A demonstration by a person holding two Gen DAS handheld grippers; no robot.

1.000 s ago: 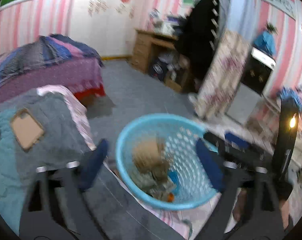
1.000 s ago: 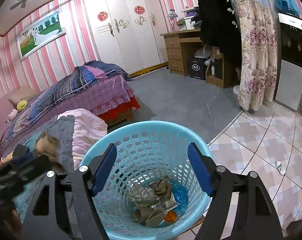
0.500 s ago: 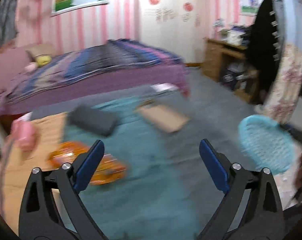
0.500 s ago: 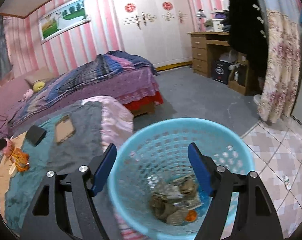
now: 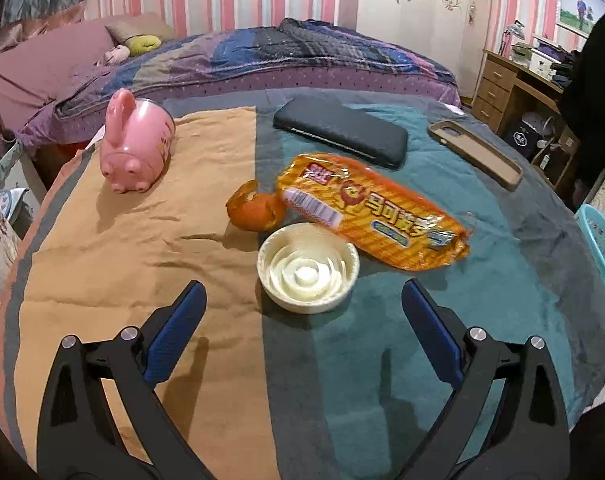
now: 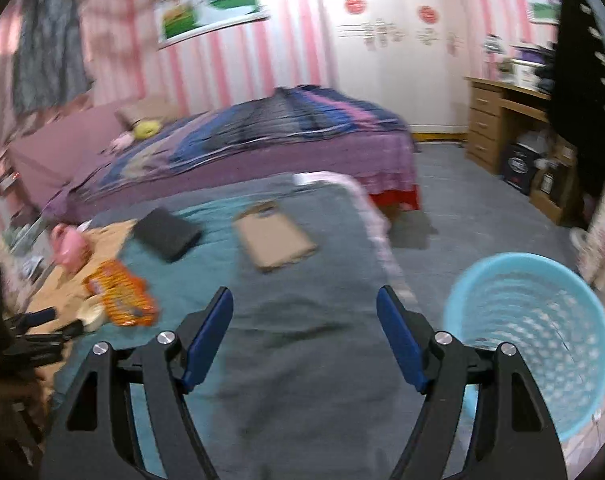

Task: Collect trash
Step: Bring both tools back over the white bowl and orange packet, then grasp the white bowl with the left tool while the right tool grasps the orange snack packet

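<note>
In the left wrist view my left gripper (image 5: pixel 302 300) is open and empty, just short of a white paper bowl (image 5: pixel 307 268) on the cloth-covered table. An orange peel (image 5: pixel 254 210) and an orange snack wrapper (image 5: pixel 370 210) lie right behind the bowl. In the right wrist view my right gripper (image 6: pixel 304 312) is open and empty above the table's grey-teal cloth. The blue mesh trash basket (image 6: pixel 538 336) stands on the floor to its right. The wrapper (image 6: pixel 120 298), the bowl (image 6: pixel 89 312) and the left gripper (image 6: pixel 46 320) show at the far left.
A pink bunny-shaped container (image 5: pixel 136 146), a black case (image 5: pixel 340 131) and a tan phone case (image 5: pixel 476 152) lie on the table. The basket's rim (image 5: pixel 600 248) shows past the table's right edge. A bed (image 6: pixel 262 136) is behind, a desk (image 6: pixel 502 120) at the back right.
My left gripper has swung from over the basket to the table and come close to the bowl. My right gripper has swung left from over the basket to above the table.
</note>
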